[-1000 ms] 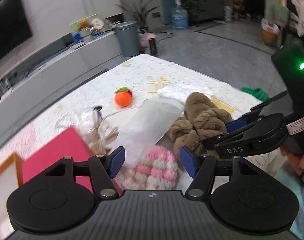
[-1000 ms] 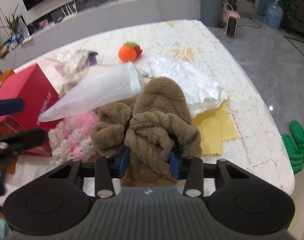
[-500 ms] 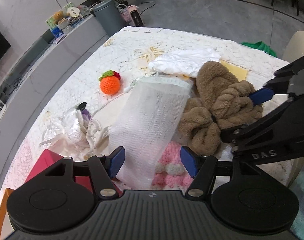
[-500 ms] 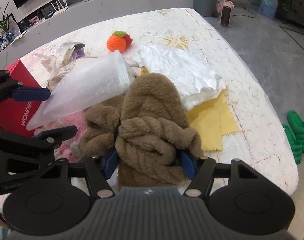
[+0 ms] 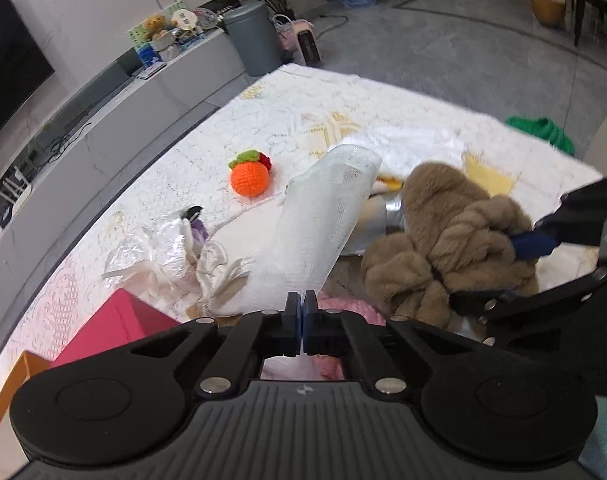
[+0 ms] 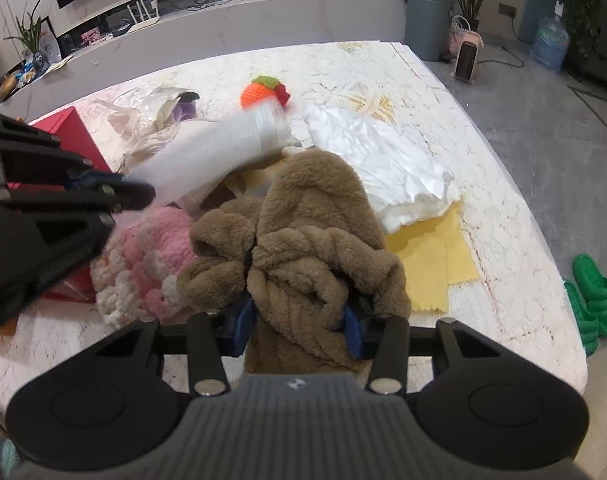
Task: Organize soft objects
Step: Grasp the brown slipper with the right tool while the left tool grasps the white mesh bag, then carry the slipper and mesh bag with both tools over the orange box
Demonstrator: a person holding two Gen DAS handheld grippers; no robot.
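Observation:
A white mesh bag (image 5: pixel 323 224) slants up over the pile, and my left gripper (image 5: pixel 301 304) is shut on its near end; the right wrist view shows that grip at the left gripper (image 6: pixel 119 188). A brown plush bundle (image 6: pixel 315 216) lies at the table's near side. My right gripper (image 6: pixel 297 320) straddles it, its jaws closing, both blue pads sunk into the plush. Left of the plush sits a pink and white knitted piece (image 6: pixel 143 264). An orange crochet fruit (image 5: pixel 249 178) rests farther back on the tablecloth.
A white cloth (image 6: pixel 379 156) and a yellow cloth (image 6: pixel 435 256) lie right of the plush. A red box (image 5: pixel 115 328) and a crumpled clear bag (image 5: pixel 155 252) sit at the left. The table edge (image 6: pixel 543 264) drops to the floor, where green slippers (image 6: pixel 591 296) lie.
My left gripper's jaws went from wide apart to shut on the mesh bag's near end, and the bag now stands steeper. The right jaws widened briefly, then narrowed again on the plush.

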